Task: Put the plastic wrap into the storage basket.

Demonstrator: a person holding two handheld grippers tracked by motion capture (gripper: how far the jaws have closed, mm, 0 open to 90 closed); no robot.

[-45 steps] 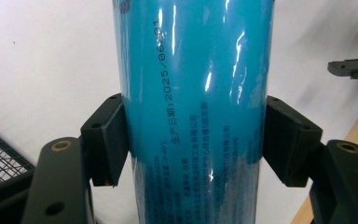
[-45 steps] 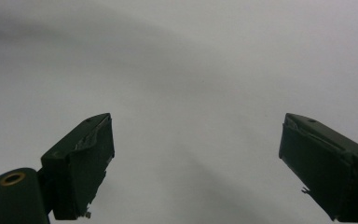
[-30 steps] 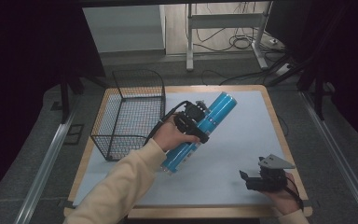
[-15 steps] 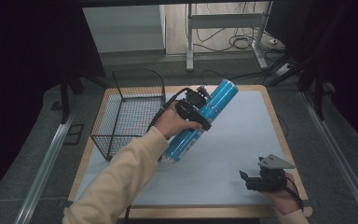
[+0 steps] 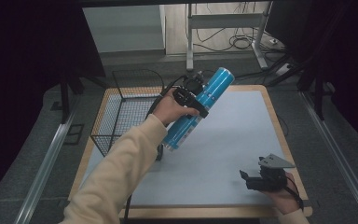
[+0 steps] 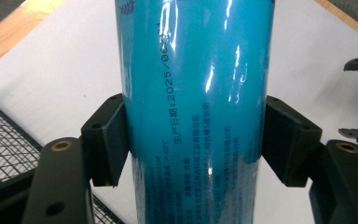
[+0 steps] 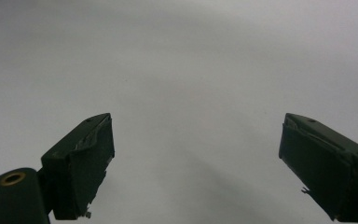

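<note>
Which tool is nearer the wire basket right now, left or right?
Left. The left tool, clamped on the blue can, is just beside the wire basket. The right tool rests open at the mat's near right corner, far off.

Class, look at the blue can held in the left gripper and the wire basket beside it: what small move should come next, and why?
Probably carry the blue can leftward over the wire basket. The left gripper is shut on the can's middle, the can is tilted with its lower end off the table, and the basket stands open just to its left. The right gripper rests open, away from it.
</note>
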